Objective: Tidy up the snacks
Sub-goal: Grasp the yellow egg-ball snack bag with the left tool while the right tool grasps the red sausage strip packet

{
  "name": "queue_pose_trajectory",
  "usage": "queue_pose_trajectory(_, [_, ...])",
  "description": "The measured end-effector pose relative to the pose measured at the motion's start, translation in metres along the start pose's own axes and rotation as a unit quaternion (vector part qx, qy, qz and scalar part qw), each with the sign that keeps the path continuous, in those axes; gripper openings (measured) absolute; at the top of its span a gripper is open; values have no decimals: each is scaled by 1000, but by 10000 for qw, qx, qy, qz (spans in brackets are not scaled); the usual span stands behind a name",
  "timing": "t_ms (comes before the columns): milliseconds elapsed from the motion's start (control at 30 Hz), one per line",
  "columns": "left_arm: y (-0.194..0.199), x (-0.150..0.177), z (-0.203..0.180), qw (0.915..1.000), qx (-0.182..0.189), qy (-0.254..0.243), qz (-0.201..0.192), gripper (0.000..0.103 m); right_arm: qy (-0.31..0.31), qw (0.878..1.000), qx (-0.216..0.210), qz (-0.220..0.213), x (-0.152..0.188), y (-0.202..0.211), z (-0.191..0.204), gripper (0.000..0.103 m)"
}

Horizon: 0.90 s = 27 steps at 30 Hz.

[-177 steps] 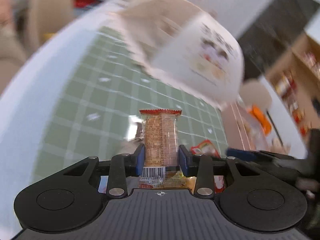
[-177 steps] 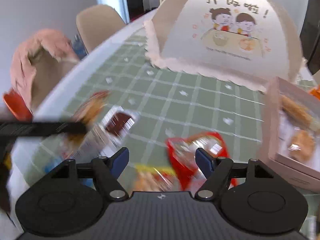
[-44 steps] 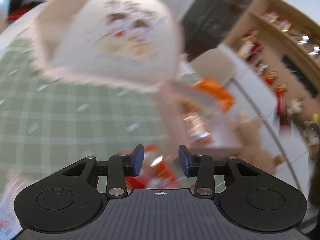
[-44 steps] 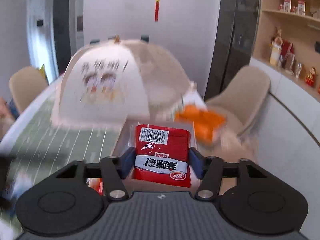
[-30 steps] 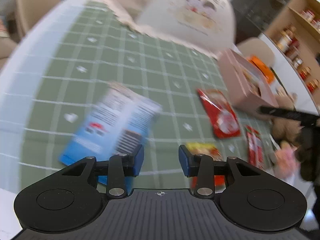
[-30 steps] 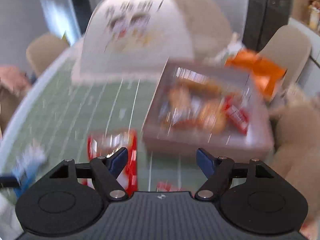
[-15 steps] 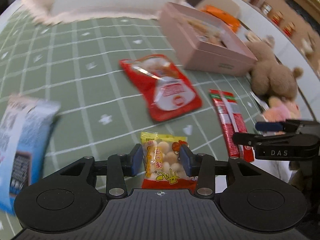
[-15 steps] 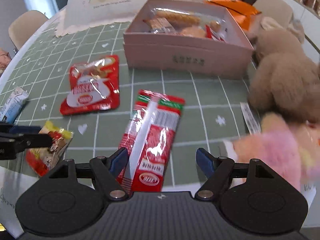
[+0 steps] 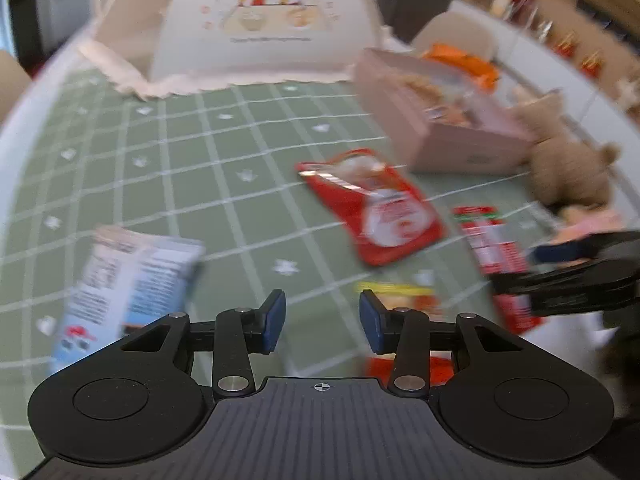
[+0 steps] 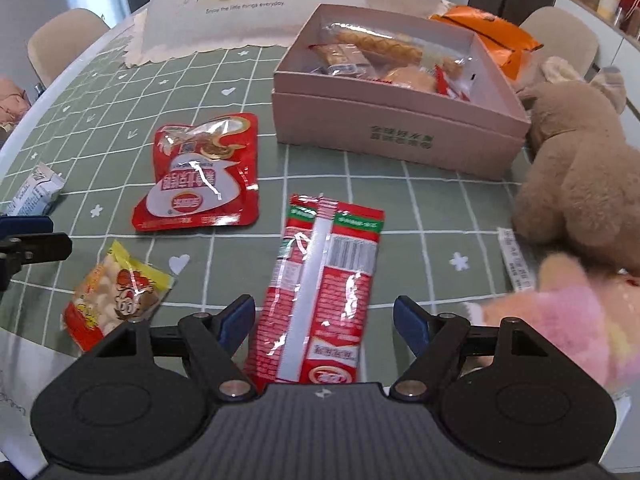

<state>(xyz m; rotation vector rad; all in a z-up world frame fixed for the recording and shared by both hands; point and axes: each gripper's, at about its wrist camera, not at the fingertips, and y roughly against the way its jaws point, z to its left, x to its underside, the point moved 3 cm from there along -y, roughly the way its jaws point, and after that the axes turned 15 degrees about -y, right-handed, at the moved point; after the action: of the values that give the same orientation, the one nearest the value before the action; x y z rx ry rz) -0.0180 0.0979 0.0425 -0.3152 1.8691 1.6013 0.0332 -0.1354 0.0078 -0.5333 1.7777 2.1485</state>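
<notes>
Our left gripper (image 9: 322, 316), spread and empty, slid off the yellow packet (image 9: 404, 300); right gripper (image 10: 324, 318), open, now straddles the long red packet (image 10: 320, 300), unboxed.

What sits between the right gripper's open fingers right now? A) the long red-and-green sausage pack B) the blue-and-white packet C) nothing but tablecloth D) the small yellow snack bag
A: in the right wrist view the right gripper is open with its fingers on either side of the long red-and-green sausage pack, which lies flat on the tablecloth; the small yellow snack bag lies off to the left.
</notes>
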Motion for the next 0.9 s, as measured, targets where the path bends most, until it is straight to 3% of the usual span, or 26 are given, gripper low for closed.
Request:
queue_pose_trajectory(33, [2,0,-2,9999,143,12,-14,46,-15,10000,-3,4,2,0,0,77])
queue_pose_trajectory(167, [2,1,-4,9999,78,-5,99,45,-116,9999,-2,40,9,-2,-2,78])
queue_pose_trajectory(333, [-10,0,-20,9993,255,73,276,45,-263,9996,65,-91,16,-2,-5,86])
queue_pose_trajectory(600, [-30,-2,-73,9927,-111,-1112,451,49,-365,9992,114,-133,23,1,-10,92])
queue_pose_trajectory(767, [-32,-4,-63,9936,-221,-996,490,60,-426,9989,141,-138,27,2,-17,97])
queue_pose_trajectory(900, [-32,-6,-60,9941,-313,-880,550,61,-462,9987,160,-171,29,2,-17,100])
